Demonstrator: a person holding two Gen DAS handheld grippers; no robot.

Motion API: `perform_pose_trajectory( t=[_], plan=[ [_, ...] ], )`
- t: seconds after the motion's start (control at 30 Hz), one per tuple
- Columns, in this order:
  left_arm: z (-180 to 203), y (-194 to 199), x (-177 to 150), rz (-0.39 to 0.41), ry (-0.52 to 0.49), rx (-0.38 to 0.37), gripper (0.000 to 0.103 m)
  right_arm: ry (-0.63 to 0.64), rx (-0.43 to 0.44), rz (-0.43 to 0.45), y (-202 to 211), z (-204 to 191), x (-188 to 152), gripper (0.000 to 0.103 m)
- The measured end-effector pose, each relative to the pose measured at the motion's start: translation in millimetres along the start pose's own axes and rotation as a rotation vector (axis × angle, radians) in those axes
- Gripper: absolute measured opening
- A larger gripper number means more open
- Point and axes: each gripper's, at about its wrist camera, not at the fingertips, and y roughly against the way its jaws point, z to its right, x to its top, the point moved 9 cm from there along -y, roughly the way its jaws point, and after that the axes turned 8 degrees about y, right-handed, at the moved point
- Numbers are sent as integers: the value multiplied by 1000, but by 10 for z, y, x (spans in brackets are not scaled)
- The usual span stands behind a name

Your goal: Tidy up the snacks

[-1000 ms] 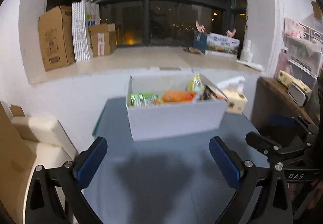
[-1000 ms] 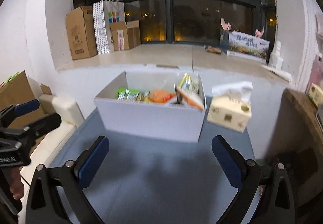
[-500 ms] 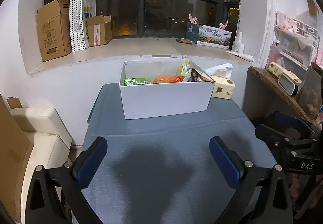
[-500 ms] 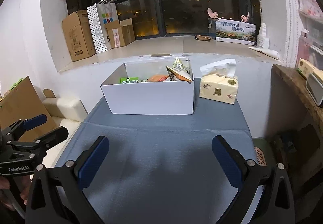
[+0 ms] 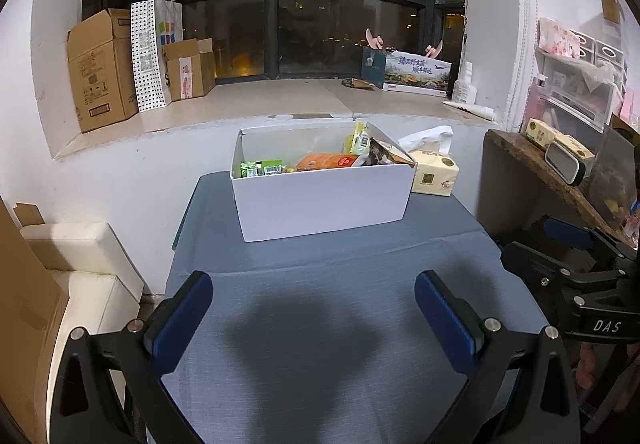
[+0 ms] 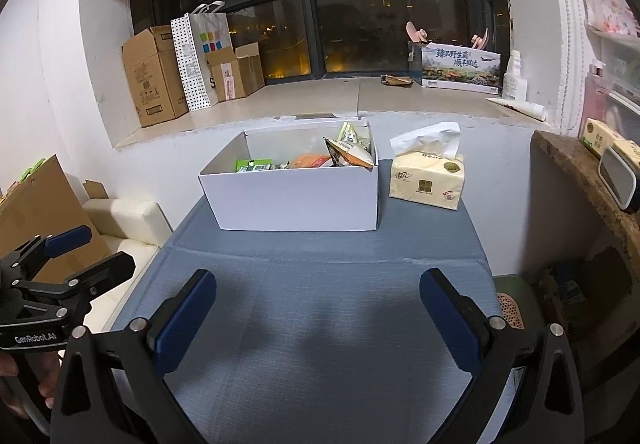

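Left gripper (image 5: pixel 313 294): jaws spread wide, blue-padded fingers (image 5: pixel 182 318) at lower left and lower right of the left wrist view, nothing held, nothing touched; suspended over the blue-grey cloth-covered table (image 5: pixel 320 324). Also seen at the lower left edge of the right wrist view (image 6: pixel 86 252), jaws parted there too.

Right gripper (image 6: pixel 318 294): jaws equally wide, blue-padded fingers (image 6: pixel 452 318) empty and clear of contact, above bare cloth. Visible side-on at the right edge of the left wrist view (image 5: pixel 536 240), black frame marked "DAS".

Open white rectangular cardboard box (image 5: pixel 320 199): standing at the far end of the table, centre of both frames. Contents: green snack packets (image 5: pixel 260 167) at the left end, orange snack bag (image 5: pixel 326 161) in the middle, yellow-green packet (image 5: pixel 358 139) upright at the right rear, dark-and-tan bag (image 5: pixel 386 153) leaning over the right end. In the right wrist view, same order (image 6: pixel 256 165), (image 6: pixel 310 160), (image 6: pixel 352 133), (image 6: pixel 348 153).

Yellow soft tissue pack (image 6: pixel 426 179) with a white tissue protruding: just beside the box's right end; touching or not cannot be determined.

Box and snacks well ahead of both sets of jaws, above them in frame, with open cloth between.

Brown cardboard cartons (image 5: pixel 102 67) and a dotted white paper bag (image 5: pixel 154 51) on the window ledge, upper left.
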Motion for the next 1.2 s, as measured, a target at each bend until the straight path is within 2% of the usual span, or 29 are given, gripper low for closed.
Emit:
perform_pose_trajectory(
  t=[1.2],
  plan=[
    [48,41,-20,1,0,-22,103,5,-8,1,28,-11,1,103]
  ],
)
